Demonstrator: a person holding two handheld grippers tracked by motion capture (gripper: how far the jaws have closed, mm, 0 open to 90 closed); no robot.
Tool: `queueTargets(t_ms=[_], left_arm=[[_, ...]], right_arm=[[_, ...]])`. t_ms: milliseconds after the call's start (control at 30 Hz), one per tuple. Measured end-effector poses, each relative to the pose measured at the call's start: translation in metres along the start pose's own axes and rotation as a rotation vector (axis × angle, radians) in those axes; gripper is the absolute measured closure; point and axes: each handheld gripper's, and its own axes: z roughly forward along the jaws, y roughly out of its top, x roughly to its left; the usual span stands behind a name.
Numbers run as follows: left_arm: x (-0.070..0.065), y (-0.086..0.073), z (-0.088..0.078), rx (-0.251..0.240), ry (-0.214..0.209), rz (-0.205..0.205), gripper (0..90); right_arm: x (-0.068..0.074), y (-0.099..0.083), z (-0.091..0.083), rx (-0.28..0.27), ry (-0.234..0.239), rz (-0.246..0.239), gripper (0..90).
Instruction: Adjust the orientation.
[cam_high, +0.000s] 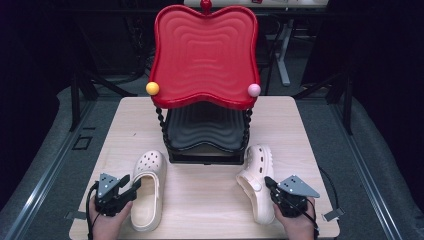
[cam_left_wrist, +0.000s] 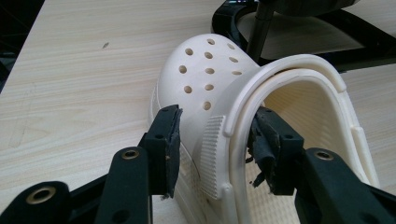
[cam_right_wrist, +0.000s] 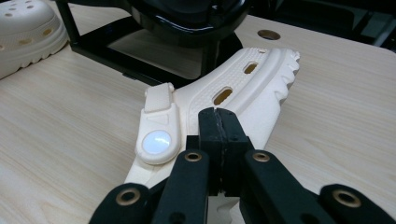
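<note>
On the wooden table (cam_high: 210, 195) lie two cream perforated clogs (cam_high: 148, 187).

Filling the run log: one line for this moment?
left gripper: open, astride left clog | right gripper: shut by right clog

left clog (cam_left_wrist: 261, 140) heel cut off, rack (cam_right_wrist: 187, 28) top cropped

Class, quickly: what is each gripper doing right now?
Left gripper: open, its jaws astride the side wall of the left clog, not pressing.
Right gripper: shut, empty, over the right clog.
</note>
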Motion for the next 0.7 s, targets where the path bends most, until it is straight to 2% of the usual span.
queueTargets(t_ms=[200, 233, 267, 300, 367, 500, 533, 567, 633, 667, 700], left_arm=[[0.001, 0.000, 0.000, -0.001, -0.004, -0.003, 53.7], [0.001, 0.000, 0.000, -0.002, -0.006, -0.003, 53.7], [0.001, 0.000, 0.000, -0.003, -0.007, -0.003, 53.7], [0.001, 0.000, 0.000, -0.003, -0.007, -0.003, 53.7], [0.001, 0.000, 0.001, -0.003, -0.009, -0.007, 53.7], [0.002, 0.000, 0.001, -0.003, -0.011, -0.011, 53.7], [0.002, 0.000, 0.001, -0.003, -0.011, -0.011, 53.7], [0.002, 0.000, 0.001, -0.002, -0.011, -0.011, 53.7], [0.002, 0.000, 0.001, -0.002, -0.012, -0.011, 53.7], [0.002, 0.000, 0.001, -0.002, -0.012, -0.011, 53.7], [0.002, 0.000, 0.001, -0.002, -0.012, -0.010, 53.8]], right_arm=[[-0.012, -0.003, -0.007, 0.000, -0.028, 0.046, 90.0], [-0.020, -0.005, -0.009, 0.002, -0.048, 0.080, 90.0], [-0.020, -0.005, -0.009, 0.002, -0.048, 0.080, 90.0], [-0.028, -0.007, -0.011, 0.009, -0.057, 0.113, 90.0], [-0.035, -0.009, -0.013, 0.014, -0.061, 0.142, 90.0], [-0.051, -0.015, -0.013, 0.038, -0.101, 0.180, 90.0], [-0.051, -0.015, -0.013, 0.038, -0.101, 0.180, 90.0], [-0.061, -0.020, -0.012, 0.047, -0.101, 0.235, 90.0], [-0.071, -0.025, -0.012, 0.046, -0.088, 0.305, 90.0], [-0.071, -0.025, -0.012, 0.046, -0.088, 0.305, 90.0], [-0.078, -0.031, -0.009, 0.061, -0.088, 0.355, 90.0]])
